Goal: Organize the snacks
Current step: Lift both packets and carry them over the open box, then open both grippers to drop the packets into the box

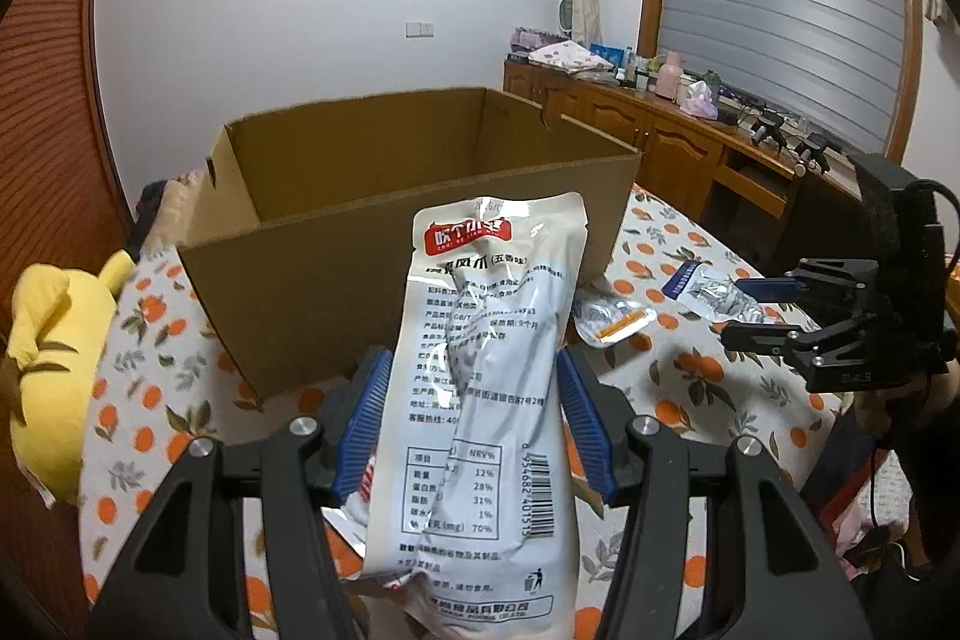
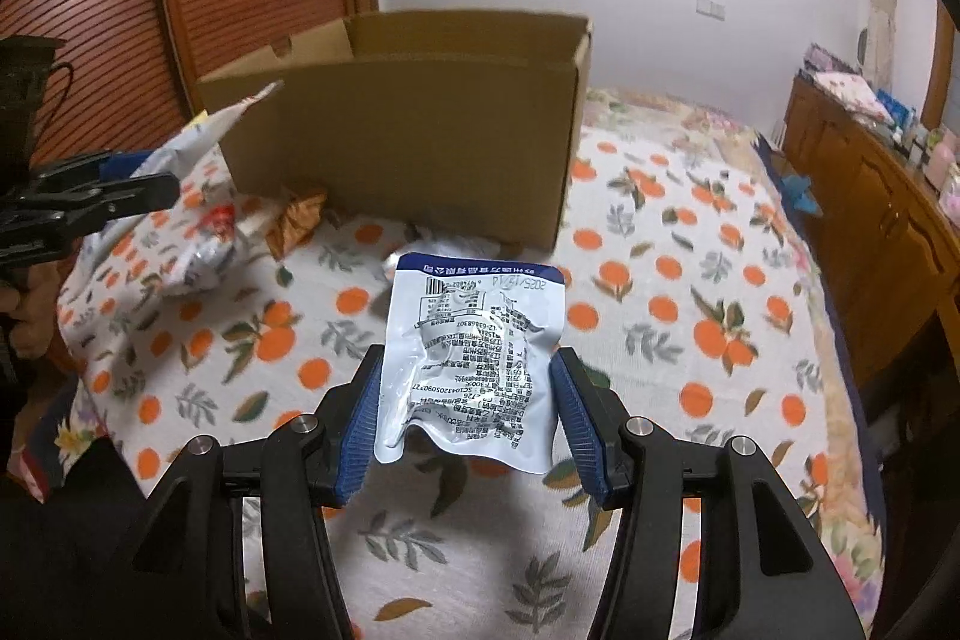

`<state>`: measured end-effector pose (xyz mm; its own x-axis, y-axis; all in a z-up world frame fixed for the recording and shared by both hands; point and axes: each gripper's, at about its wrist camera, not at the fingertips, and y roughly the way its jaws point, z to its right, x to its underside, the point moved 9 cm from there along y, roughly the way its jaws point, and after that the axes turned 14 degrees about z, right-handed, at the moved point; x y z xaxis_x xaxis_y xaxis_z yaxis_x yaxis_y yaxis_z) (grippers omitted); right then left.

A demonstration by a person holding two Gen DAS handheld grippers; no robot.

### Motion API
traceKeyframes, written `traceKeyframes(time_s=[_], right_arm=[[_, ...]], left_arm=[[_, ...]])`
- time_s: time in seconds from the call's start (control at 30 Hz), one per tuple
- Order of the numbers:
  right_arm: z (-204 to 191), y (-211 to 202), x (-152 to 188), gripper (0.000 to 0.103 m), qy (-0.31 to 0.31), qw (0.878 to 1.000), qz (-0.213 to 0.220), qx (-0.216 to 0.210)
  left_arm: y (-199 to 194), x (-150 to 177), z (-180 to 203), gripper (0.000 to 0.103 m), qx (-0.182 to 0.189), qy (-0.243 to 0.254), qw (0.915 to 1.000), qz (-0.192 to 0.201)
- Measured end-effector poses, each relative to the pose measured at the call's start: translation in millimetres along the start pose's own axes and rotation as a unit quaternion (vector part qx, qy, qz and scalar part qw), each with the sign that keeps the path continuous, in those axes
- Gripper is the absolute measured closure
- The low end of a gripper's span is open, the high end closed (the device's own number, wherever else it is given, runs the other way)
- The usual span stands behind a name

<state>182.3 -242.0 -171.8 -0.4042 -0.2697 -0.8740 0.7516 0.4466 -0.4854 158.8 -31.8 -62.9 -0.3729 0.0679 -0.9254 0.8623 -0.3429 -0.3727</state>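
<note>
Left gripper (image 1: 474, 394) up off the surface, jaws clenched on a long white vacuum-sealed snack pouch with a red label and black print (image 1: 480, 376); the blue ribbed pads press its two side edges and the pouch stands upright between them, its top rising in front of the open brown cardboard box (image 1: 336, 196). Beneath it, another packet lies partly hidden. Over on the other side, the right gripper (image 2: 468, 400) has its jaws grasping a small clear-and-white snack packet with a blue top band (image 2: 474, 358), pinched at both sides and held clear of the orange-patterned white cloth (image 2: 660, 280) that covers the surface. No earlier view to judge anything further there. The box sits on the cloth just ahead of both grippers, flaps up, the visible part of its inside bare. To the right of the box in the left wrist view lies a small clear packet with an orange strip (image 1: 612, 322). Near the box's left front corner in the right wrist view lie a crumpled silver-and-red packet (image 2: 204, 250) and a brown crinkled wrapper (image 2: 300, 214). A yellow plush toy (image 1: 54, 358) rests at the cloth's left edge.
</note>
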Motion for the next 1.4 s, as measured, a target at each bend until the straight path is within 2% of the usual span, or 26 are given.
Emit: traceKeyframes(time_s=[0.33,0.77,1.03,1.4], right_arm=[[-16,-6,-37,0.047,-0.032,0.999,0.026,-0.012],[-20,0,-100,0.047,-0.05,0.996,0.069,-0.027],[-15,26,-138,0.047,-0.053,0.994,0.086,-0.039],[-10,81,-159,0.047,-0.052,0.994,0.076,-0.06]], left_arm=[[-6,-39,-20,0.048,-0.015,0.015,0.9994,0.029],[23,-77,-34,0.047,-0.013,0.03,0.9987,0.039],[56,-93,-54,0.047,-0.02,0.032,0.9989,0.028],[89,-105,-75,0.047,-0.038,0.043,0.9983,-0.002]])
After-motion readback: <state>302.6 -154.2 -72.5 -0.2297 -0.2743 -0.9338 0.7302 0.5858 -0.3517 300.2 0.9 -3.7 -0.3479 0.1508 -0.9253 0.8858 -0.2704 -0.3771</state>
